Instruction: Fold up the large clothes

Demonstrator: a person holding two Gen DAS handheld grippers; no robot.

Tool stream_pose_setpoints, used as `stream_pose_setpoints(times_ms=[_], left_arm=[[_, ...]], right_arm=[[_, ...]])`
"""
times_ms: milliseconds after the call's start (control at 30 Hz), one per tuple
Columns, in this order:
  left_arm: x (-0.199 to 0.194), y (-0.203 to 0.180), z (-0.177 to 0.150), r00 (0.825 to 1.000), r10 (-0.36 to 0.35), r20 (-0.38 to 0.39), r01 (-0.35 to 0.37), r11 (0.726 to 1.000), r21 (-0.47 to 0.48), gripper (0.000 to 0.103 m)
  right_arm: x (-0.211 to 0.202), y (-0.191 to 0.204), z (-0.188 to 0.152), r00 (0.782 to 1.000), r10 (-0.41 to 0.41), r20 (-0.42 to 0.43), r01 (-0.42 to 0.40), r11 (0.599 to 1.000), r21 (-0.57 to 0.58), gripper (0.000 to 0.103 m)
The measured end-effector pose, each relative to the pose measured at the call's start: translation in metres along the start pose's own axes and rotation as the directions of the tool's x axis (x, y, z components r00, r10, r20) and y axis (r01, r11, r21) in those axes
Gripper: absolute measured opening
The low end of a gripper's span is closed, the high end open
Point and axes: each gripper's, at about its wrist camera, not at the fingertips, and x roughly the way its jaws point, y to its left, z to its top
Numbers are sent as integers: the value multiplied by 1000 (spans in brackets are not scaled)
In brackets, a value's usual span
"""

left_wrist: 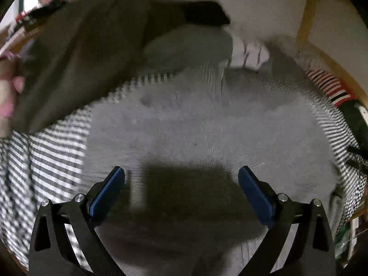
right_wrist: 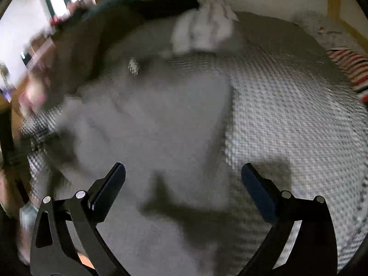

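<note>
A large grey garment [left_wrist: 197,126] lies spread flat on a black-and-white checked bed cover [left_wrist: 53,161]. It also shows in the right wrist view [right_wrist: 147,124], with the checked cover [right_wrist: 287,105] bare to its right. My left gripper [left_wrist: 181,174] hovers above the garment's near part, open and empty, casting a dark shadow on it. My right gripper [right_wrist: 184,172] hovers above the garment's near right edge, open and empty. Both views are motion-blurred.
A dark olive garment [left_wrist: 87,53] lies at the back left, a black item [left_wrist: 207,13] and a white striped cloth [left_wrist: 250,55] behind the grey garment. A red-striped cloth [left_wrist: 326,87] lies at the right. A wooden bed frame [left_wrist: 306,16] borders the cover.
</note>
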Motion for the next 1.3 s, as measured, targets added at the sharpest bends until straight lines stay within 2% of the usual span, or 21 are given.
stream_pose_setpoints(times_ms=[67,133,167,233,267,300,333,367,467,567,667,767,833,900,967,1033,1067,1167,1233,1300], left_arm=[[15,-3,-10,999,37,-39,-37,999,-3,97],[26,-1,-16,997,62,-39,-62,998,11,97],[26,-2,-20,997,70,-26,-69,997,25,97],[24,-5,-24,996,91,-16,-91,995,43,97],[23,-6,-25,995,95,-15,-94,995,45,97],[22,-6,-25,995,96,-15,-95,995,43,97],[22,-6,-26,995,96,-15,-96,995,40,97],[20,-6,-27,995,100,-14,-99,994,40,97],[22,-5,-27,994,113,-8,-112,992,51,97],[22,-5,-27,993,116,1,-116,992,57,97],[23,-5,-28,994,109,4,-109,992,64,97],[25,-4,-29,994,106,4,-107,992,61,97],[26,-5,-29,994,113,4,-113,992,63,97],[24,-5,-29,993,118,4,-118,991,64,97],[15,-5,-29,991,136,17,-137,989,51,97],[-8,-6,-33,988,140,71,-142,990,25,97],[-19,-8,-36,987,121,103,-124,992,26,97],[-37,-25,-41,984,96,151,-110,990,89,97],[-27,-35,-40,981,133,141,-153,978,141,97],[-3,-37,-37,977,200,73,-209,964,164,97]], right_arm=[[-3,5,-19,999,-34,39,37,997,-67,100],[-7,21,-29,991,-68,113,83,987,-139,100],[-7,19,-32,984,-100,144,125,977,-171,99],[6,28,-28,961,-216,172,251,943,-220,98],[15,25,-26,956,-239,169,274,934,-228,89],[28,22,-21,963,-234,136,261,937,-231,78],[38,20,-16,979,-180,92,196,954,-228,58],[38,9,-12,987,-142,80,157,963,-217,41],[36,4,-7,986,-140,88,156,963,-221,25],[17,-16,-17,975,-162,152,187,968,-167,17],[1,-49,-31,978,-141,153,149,988,-44,17],[18,-57,-50,986,-147,79,151,987,-46,17],[18,-57,-58,986,-150,77,153,987,-43,17],[10,-60,-62,986,-151,77,153,988,-21,26],[-6,-66,-66,981,-170,96,170,985,6,53],[-27,-62,-67,979,-150,141,152,988,-6,58],[-30,-57,-62,975,-143,171,149,989,-22,64],[-52,-35,-49,958,-87,272,106,993,-54,81],[-44,-21,-27,959,-43,280,54,998,-30,87],[-22,-13,-5,971,-17,239,17,1000,1,87]])
